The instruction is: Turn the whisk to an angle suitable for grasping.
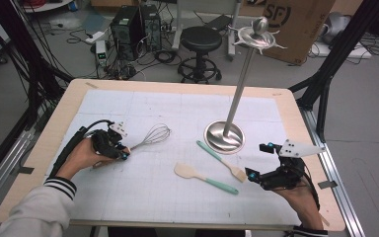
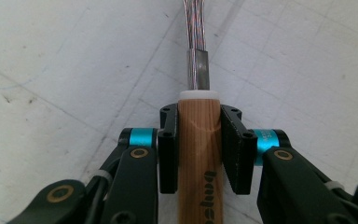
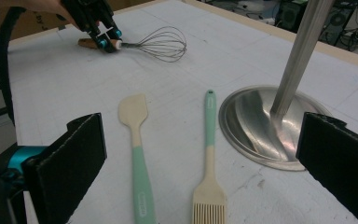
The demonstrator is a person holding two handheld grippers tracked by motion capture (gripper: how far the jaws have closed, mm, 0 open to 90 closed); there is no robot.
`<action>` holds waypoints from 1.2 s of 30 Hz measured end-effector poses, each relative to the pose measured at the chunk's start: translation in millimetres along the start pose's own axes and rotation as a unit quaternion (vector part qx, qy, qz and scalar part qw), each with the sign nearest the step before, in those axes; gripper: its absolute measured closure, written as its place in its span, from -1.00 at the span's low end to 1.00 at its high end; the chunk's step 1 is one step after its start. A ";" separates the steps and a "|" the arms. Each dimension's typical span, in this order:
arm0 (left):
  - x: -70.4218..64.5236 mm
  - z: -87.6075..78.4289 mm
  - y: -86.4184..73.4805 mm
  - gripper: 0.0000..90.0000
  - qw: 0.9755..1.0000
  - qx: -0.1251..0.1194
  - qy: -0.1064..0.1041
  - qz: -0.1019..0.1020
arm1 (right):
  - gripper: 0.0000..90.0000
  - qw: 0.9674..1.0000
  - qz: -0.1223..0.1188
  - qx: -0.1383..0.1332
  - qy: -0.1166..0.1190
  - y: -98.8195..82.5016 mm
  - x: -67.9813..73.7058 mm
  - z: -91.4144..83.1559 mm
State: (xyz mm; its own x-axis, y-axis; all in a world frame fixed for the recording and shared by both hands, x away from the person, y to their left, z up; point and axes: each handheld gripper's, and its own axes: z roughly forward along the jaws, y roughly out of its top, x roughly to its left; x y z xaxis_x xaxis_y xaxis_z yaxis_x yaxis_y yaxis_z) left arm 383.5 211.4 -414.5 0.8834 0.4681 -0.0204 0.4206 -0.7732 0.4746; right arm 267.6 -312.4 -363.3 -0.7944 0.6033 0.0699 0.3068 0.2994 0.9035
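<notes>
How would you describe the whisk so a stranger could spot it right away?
On the white mat, look left of the steel stand. The whisk lies there, its wooden handle in the left hand-held gripper. Unlike the spatula and brush, it has a wire cage.

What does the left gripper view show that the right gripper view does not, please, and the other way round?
The left gripper view alone shows the whisk's wooden handle up close between the left gripper's pads, with its white collar and dark lettering.

The right gripper view alone shows the spatula, the pastry brush, the steel stand's round base and the right gripper's wide-open jaws.

Both show the whisk's wires, the left gripper on the handle, and the white gridded mat.
</notes>
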 end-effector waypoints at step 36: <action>-82.5 -72.7 93.1 0.57 0.975 -0.144 -0.083 0.145 | -1.00 1.000 -0.005 -0.010 0.017 4.8 -0.6 -11.9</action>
State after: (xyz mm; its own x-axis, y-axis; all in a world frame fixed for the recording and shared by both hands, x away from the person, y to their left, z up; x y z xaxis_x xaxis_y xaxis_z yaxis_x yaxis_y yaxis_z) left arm 334.8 131.9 -304.7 0.9880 0.1534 0.0202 0.0942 -0.6999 0.7080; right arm 263.3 -320.1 -354.0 -0.8149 0.5748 0.0743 0.2878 0.2901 0.9127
